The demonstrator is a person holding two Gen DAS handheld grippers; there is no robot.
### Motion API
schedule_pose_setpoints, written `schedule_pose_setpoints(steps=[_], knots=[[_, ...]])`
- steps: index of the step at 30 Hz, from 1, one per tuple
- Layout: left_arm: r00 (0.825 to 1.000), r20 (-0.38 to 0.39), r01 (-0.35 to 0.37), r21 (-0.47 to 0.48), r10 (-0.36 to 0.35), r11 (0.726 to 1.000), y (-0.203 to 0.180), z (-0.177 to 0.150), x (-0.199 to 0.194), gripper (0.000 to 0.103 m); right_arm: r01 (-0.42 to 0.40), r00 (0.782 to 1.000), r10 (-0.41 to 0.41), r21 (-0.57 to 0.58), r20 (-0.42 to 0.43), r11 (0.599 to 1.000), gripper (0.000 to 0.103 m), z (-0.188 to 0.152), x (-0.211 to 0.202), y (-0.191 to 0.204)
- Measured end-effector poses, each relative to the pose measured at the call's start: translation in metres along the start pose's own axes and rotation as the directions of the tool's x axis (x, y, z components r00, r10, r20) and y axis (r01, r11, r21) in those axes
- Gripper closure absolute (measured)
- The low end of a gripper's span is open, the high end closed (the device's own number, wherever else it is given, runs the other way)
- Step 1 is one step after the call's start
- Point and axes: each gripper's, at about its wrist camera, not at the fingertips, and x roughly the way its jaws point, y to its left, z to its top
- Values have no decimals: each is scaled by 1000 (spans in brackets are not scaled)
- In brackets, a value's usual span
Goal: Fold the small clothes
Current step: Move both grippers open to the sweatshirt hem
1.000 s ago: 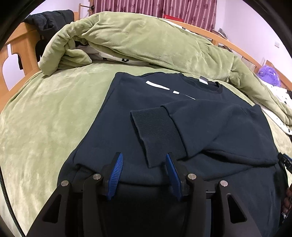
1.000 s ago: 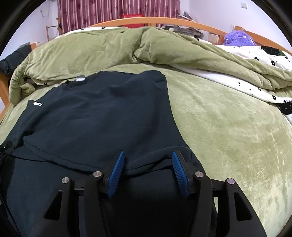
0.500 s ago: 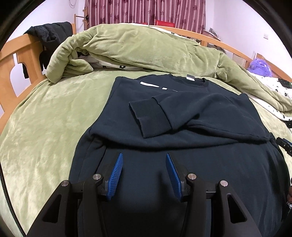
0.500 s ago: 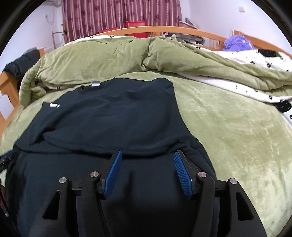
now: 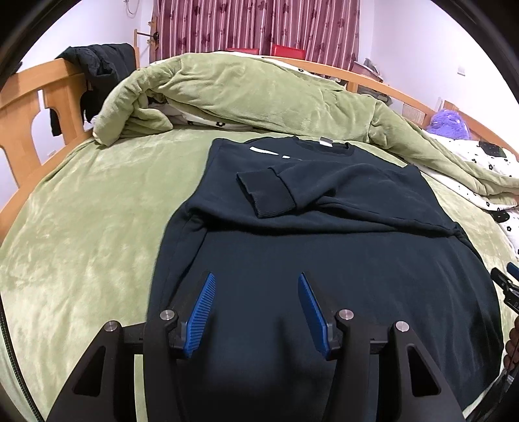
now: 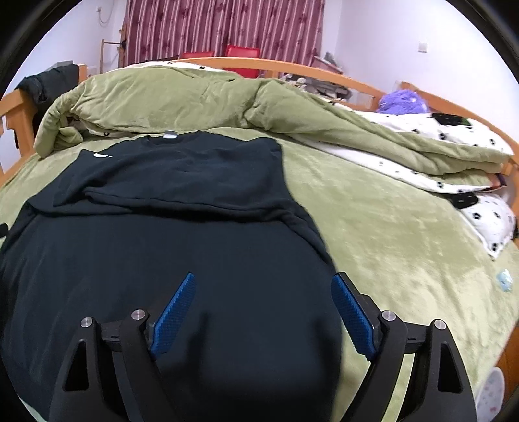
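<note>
We hold both jaws opening, nothing between them, over the dark sweatshirt [image 5: 324, 259] on the green bed [image 5: 90, 211], bunched quilt [image 6: 194, 97] and striped curtain [image 6: 223, 29] beyond.

The near hem of the dark navy long-sleeved sweatshirt [image 5: 324, 259] is hidden behind the black tong frames in both wrist views. The right tongs [image 5: 506, 285] are cut off at the left view's right edge. The small pale blue object [image 6: 503, 279] on the green plush bed cover [image 6: 405, 243] is too blurred to identify.
</note>
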Motion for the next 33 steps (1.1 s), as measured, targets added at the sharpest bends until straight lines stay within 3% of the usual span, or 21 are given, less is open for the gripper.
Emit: schedule_pose_setpoints(steps=[7,13,15,26,33], knots=[[999,-37,-3,-37,2,999,22,-30,-23,52,-52,999,52,27,0,998,18,-16,-34,-29],[998,-61,-24,-67,20,997,39,-57,-36,52,-45,999,46,45,-25,998,19,-40,-50,-49],[997,-67,-28,-73,23,997,43,-64,-38,52,-51,997,54,69,-49,996,29,-49,-50,-56],[991,-137,-26,-104,12,994,64,-102,-41,52,-129,973,148,118,-176,985,50,-92,-28,-53],[990,-137,16,-99,-30,995,60,-117,-42,52,-152,965,180,151,-193,977,50,-107,-28,-48]])
